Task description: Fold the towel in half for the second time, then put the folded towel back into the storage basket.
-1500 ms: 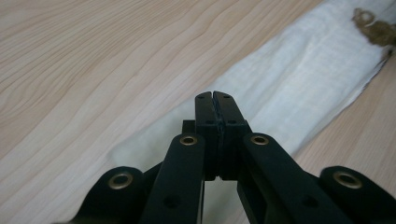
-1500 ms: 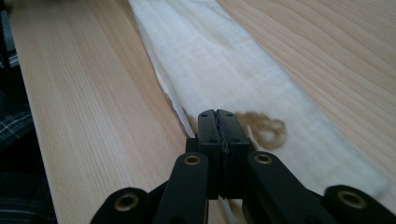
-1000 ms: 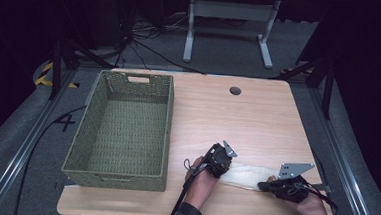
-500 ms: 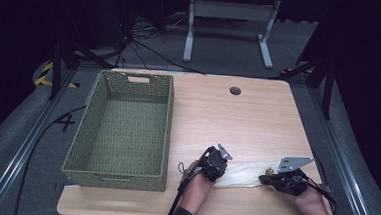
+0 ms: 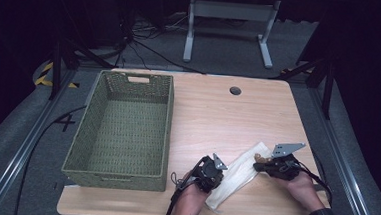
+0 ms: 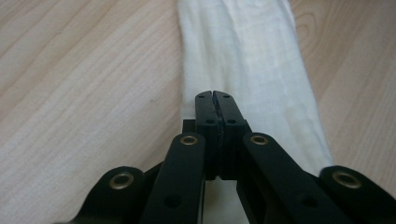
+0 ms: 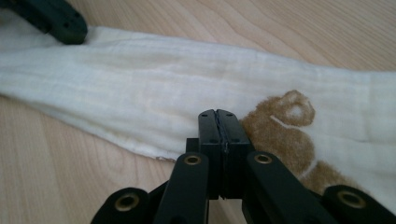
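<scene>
A cream cloth (image 5: 239, 175) lies in a long folded strip, slanting across the near right part of the wooden table (image 5: 218, 114). My left gripper (image 5: 214, 175) is at its near left end, jaws shut with the cloth's edge (image 6: 247, 56) pinched at the tips (image 6: 215, 95). My right gripper (image 5: 267, 167) is at the far right end, jaws shut on the cloth (image 7: 154, 84) beside a brown bear print (image 7: 285, 121). The strip looks pulled straight between them. In the right gripper view the left gripper (image 7: 60, 23) rests on the cloth's other end.
A green woven basket (image 5: 167, 131) with nothing in it stands on the left half of the table, close to my left hand. A round cable hole (image 5: 235, 90) sits near the far edge. Dark floor, cables and a metal stand lie beyond.
My left hand has drawn back toward the near edge and my right hand has shifted away and leftward. The cloth has swung from nearly level to a steeper slant. Both jaws stay shut.
</scene>
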`<state>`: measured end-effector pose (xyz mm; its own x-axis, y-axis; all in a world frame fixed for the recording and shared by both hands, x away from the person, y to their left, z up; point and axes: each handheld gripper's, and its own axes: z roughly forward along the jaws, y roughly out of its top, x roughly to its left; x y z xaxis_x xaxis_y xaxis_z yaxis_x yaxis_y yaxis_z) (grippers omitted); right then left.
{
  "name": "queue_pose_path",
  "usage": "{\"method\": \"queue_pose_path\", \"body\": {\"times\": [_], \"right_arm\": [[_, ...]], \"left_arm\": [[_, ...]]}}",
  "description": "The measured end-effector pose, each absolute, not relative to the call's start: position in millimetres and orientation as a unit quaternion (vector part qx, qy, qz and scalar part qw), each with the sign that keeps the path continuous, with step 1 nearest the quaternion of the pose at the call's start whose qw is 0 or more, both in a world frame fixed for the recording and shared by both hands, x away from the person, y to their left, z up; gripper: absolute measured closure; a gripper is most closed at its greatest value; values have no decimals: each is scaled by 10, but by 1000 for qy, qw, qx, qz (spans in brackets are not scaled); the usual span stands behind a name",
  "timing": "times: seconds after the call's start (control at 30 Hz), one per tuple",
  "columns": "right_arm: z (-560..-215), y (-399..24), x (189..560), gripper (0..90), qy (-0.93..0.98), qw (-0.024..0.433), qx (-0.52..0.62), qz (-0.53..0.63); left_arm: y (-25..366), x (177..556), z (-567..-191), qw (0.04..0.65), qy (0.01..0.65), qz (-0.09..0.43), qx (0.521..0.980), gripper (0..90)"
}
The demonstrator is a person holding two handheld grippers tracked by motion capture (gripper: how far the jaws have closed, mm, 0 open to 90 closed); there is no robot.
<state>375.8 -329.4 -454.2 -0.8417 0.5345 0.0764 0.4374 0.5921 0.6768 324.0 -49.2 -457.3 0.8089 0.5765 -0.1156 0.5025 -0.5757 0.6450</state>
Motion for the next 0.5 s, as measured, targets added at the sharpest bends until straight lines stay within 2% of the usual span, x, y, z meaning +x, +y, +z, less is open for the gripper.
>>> {"method": "queue_pose_path", "body": {"times": [0.1, 0.5], "right_arm": [[-4550, -3260, 3858, 900, 889, 57, 270, 366], [-4543, -2986, 4132, 900, 901, 64, 234, 361]], "left_arm": [[-484, 3188, -4578, 348, 305, 48, 885, 900], [-544, 3067, -4579, 350, 287, 37, 891, 900]]}}
